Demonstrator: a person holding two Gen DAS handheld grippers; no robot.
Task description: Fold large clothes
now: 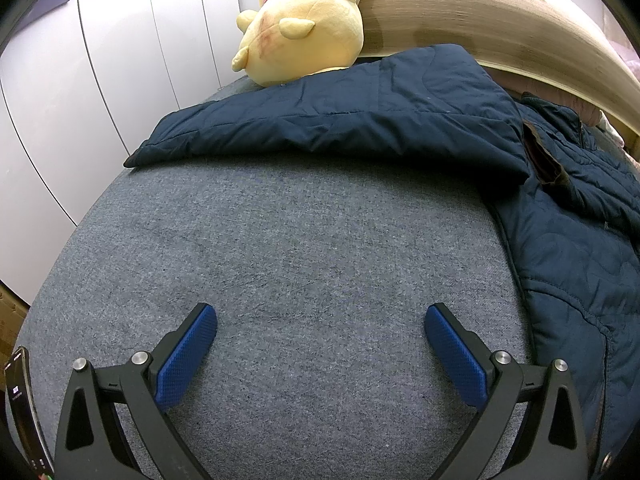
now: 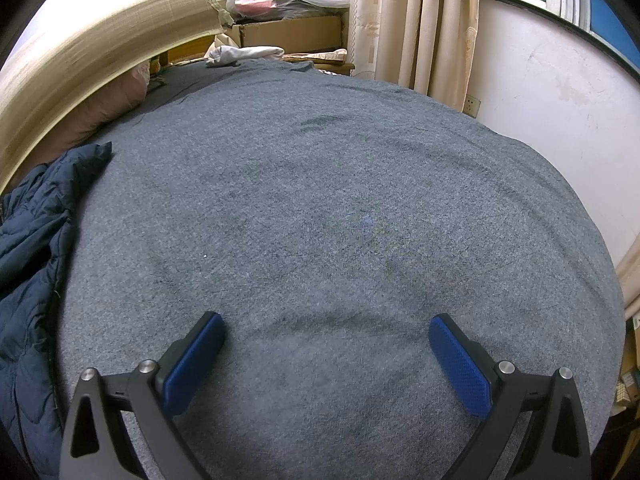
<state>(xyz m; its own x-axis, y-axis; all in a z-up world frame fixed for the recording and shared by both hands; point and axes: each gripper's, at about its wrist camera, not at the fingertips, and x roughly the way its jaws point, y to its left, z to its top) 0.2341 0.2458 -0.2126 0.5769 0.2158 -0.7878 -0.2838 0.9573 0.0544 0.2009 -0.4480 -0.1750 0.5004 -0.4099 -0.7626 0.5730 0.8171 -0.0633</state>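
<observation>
A dark navy quilted jacket (image 1: 400, 116) lies on a grey bed cover (image 1: 300, 260). One sleeve stretches left across the far part of the bed, and the body runs down the right edge of the left wrist view. My left gripper (image 1: 320, 316) hovers open over bare cover, short of the sleeve and left of the body. In the right wrist view the same jacket (image 2: 32, 248) shows only at the left edge. My right gripper (image 2: 326, 324) is open over the bare grey cover (image 2: 340, 200), well to the right of the jacket, with nothing between its fingers.
A yellow plush toy (image 1: 304, 28) sits at the head of the bed against a beige headboard (image 1: 480, 12). White wardrobe doors (image 1: 80, 80) stand to the left. A phone (image 1: 22, 404) shows at lower left. Cardboard boxes (image 2: 288, 32), piled clothes and curtains (image 2: 408, 24) stand beyond the bed.
</observation>
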